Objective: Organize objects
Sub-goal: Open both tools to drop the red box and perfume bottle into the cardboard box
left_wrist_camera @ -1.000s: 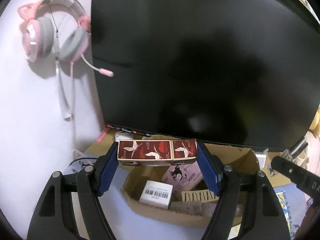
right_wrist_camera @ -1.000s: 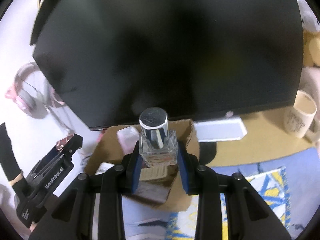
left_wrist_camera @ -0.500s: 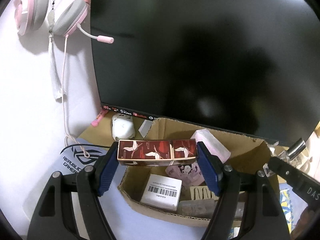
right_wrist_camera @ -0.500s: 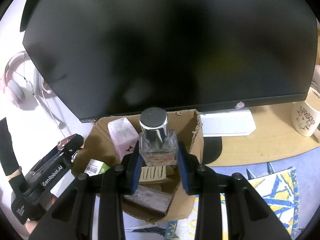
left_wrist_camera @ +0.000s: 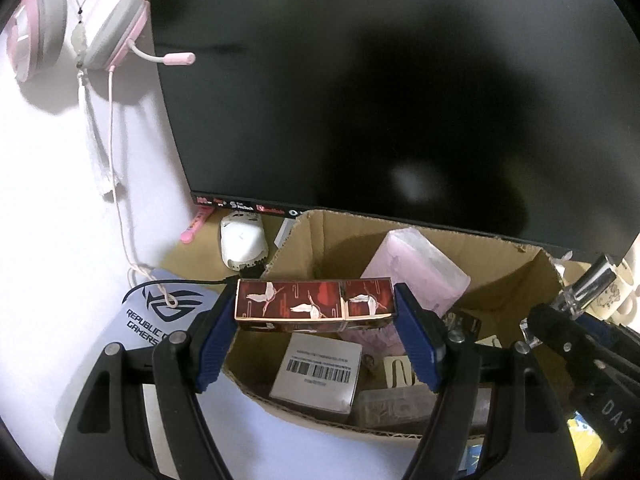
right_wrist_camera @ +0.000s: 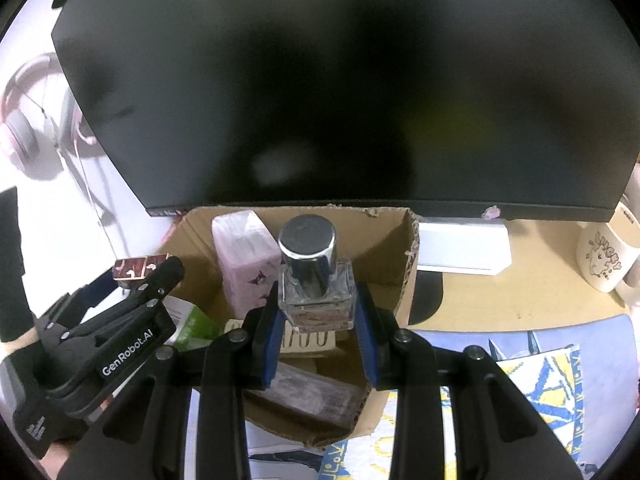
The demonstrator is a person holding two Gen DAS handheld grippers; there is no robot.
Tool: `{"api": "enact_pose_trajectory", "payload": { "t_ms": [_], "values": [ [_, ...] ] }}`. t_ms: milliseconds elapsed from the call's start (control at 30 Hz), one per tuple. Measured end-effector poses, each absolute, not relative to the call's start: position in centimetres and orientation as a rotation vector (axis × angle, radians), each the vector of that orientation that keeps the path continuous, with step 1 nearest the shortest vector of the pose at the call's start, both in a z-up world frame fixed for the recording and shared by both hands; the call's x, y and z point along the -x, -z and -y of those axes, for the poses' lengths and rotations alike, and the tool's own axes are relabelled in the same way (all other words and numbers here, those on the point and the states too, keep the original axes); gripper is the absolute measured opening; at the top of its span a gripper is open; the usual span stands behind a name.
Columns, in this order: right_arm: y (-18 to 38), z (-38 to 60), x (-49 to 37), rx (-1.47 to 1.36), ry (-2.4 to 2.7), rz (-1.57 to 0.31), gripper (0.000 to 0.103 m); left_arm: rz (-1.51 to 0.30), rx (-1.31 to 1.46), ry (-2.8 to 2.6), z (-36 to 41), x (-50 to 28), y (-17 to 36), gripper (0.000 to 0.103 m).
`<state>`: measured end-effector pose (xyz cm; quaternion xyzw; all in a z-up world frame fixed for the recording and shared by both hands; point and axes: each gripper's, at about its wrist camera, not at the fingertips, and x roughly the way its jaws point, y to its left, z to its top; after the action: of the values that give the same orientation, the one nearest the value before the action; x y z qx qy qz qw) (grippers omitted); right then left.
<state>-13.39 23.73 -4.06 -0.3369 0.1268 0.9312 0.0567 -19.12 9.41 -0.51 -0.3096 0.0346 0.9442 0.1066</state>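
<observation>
My left gripper is shut on a long dark red box with white cranes, held level above the near left part of an open cardboard box. My right gripper is shut on a clear glass perfume bottle with a silver cap, upright above the same cardboard box. Inside the box lie a pink packet, a white barcode carton and other small packs. The left gripper also shows in the right wrist view.
A large black monitor stands right behind the box. A pink headset hangs on the wall at left. A white mouse and a grey mouse pad lie left of the box. A mug stands at right.
Both grippers have tilted down and come over the cardboard box, so more of its inside shows. Each still holds its object the same way.
</observation>
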Motion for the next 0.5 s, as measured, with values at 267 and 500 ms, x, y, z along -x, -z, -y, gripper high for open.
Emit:
{"api": "enact_pose_trajectory", "payload": {
  "t_ms": [267, 500],
  "values": [
    [4.36, -23.78, 13.46, 1.045, -2.822, -0.345, 0.036, -0.105, 0.925, -2.777, -9.6, 19.12, 0.67, 0.074],
    [3.73, -23.79, 12.81, 1.014, -2.839, -0.34, 0.036, -0.108, 0.88, -2.797, -9.33, 18.34, -0.3, 0.075]
  ]
}}
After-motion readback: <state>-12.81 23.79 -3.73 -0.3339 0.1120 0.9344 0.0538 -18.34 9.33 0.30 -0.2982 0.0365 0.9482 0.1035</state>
